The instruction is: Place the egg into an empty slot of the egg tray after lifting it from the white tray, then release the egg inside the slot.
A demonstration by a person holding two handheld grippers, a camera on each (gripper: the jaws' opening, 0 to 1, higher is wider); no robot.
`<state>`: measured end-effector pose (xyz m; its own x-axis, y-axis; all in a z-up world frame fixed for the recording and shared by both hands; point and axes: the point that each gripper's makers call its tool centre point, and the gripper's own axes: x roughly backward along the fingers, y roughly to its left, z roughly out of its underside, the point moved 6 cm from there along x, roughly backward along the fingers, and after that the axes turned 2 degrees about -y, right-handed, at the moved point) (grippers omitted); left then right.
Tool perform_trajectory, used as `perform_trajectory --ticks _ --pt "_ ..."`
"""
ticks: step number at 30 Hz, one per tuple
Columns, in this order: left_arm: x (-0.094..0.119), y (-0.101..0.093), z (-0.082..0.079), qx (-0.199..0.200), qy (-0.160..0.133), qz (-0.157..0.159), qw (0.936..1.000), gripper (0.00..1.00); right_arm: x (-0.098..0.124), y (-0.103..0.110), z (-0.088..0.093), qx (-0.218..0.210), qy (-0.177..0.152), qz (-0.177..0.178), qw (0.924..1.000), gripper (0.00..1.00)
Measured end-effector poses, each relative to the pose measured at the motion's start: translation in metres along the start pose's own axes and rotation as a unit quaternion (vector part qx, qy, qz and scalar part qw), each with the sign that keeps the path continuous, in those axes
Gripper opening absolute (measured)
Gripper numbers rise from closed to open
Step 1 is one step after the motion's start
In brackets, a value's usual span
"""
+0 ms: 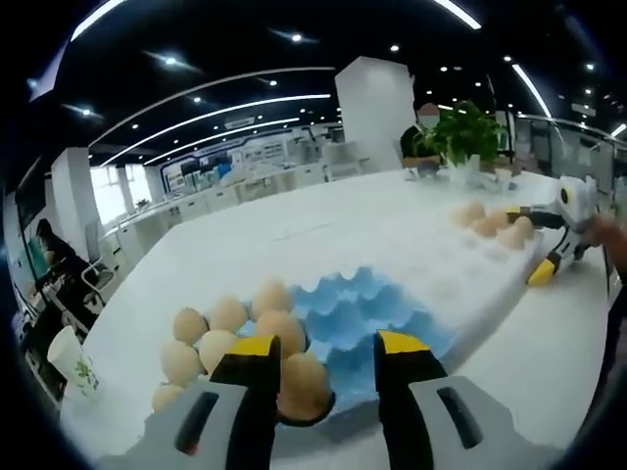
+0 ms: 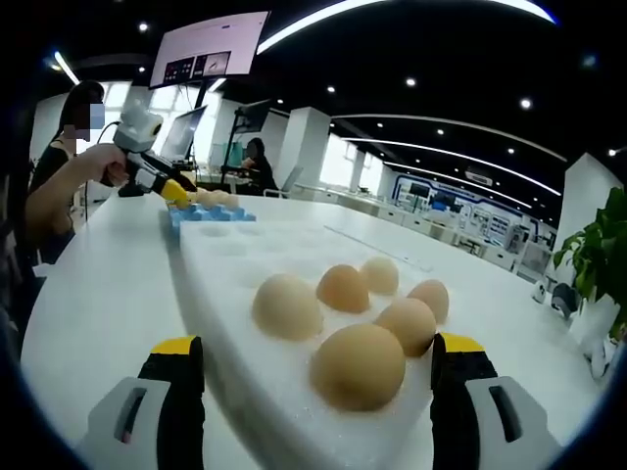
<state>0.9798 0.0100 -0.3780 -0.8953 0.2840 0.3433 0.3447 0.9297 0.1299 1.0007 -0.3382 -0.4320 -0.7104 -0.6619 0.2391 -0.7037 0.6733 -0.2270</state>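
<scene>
Right gripper point(image 2: 318, 377) jaws apart around nearest egg point(image 2: 359, 365) at white tray point(image 2: 245, 284) edge. Light, brittle, slick: pinch mid-sides softly. Left gripper point(image 1: 328, 367) jaws apart over egg tray point(image 1: 358, 313).

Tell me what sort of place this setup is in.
Probably an open-plan office or showroom: long ceiling light strips, a wall screen, people seated at desks, a potted plant. The white tray and blue egg tray sit on a white table.

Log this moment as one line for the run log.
left gripper open over blue egg tray | right gripper open around egg on white tray
</scene>
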Motion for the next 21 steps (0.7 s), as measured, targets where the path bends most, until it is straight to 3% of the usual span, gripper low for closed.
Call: perform_trajectory --ticks 5,11,17,21 --pt "-0.008 -0.030 -0.020 -0.019 -0.024 0.042 0.9987 0.39 0.001 0.001 -0.001 0.000 0.004 -0.001 1.0000 1.00" --pt "-0.028 -0.087 -0.041 -0.032 -0.050 0.133 0.9892 0.39 0.001 0.001 -0.001 0.000 0.007 -0.002 1.0000 1.00" --pt "-0.049 -0.127 -0.053 -0.045 -0.058 0.179 0.9810 0.39 0.001 0.001 -0.001 0.000 0.008 -0.002 1.0000 1.00" --pt "-0.055 -0.142 -0.058 -0.053 -0.060 0.193 0.9780 0.39 0.001 0.001 0.000 0.000 0.007 -0.002 1.0000 1.00"
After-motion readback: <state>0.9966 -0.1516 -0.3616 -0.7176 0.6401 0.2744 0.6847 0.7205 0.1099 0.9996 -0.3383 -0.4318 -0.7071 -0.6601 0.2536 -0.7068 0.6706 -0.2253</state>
